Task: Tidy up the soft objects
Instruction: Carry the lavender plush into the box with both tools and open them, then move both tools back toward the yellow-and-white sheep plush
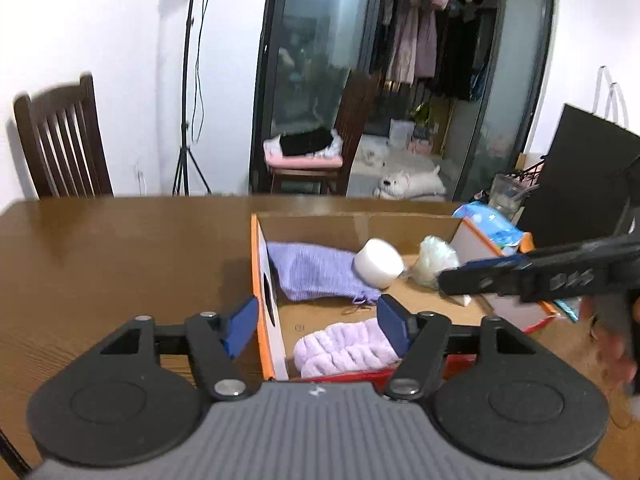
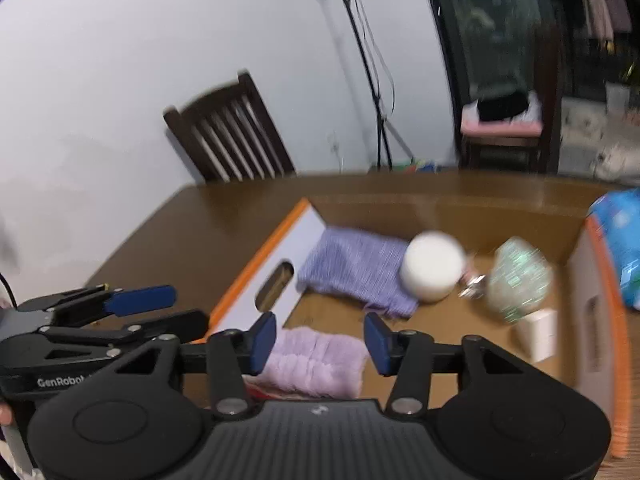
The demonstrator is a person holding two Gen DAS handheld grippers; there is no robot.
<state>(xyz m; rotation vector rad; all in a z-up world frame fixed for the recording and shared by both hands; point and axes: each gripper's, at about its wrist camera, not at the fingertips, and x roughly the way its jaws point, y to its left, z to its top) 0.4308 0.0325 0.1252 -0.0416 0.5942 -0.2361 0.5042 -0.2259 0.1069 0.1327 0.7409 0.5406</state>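
Observation:
An open cardboard box [image 1: 262, 256] [image 2: 298, 232] with orange edges lies on the brown table [image 1: 120, 248]. Inside it are a knitted lilac cloth [image 1: 320, 272] [image 2: 360, 268], a white roll [image 1: 380, 262] [image 2: 432, 266], a crumpled clear bag [image 1: 436, 260] [image 2: 518, 284], a small white carton [image 2: 538, 334] and a fluffy lilac towel [image 1: 344, 350] [image 2: 320, 364] at the near end. My left gripper [image 1: 318, 328] [image 2: 188, 308] is open, straddling the box's left wall above the towel. My right gripper [image 2: 320, 344] [image 1: 460, 276] is open over the towel, holding nothing.
A blue wipes pack [image 1: 492, 228] [image 2: 620, 248] lies against the box's right side. A black bag [image 1: 580, 180] stands at the far right. A dark wooden chair [image 1: 60, 140] [image 2: 232, 140] and a light stand [image 1: 188, 120] are behind the table.

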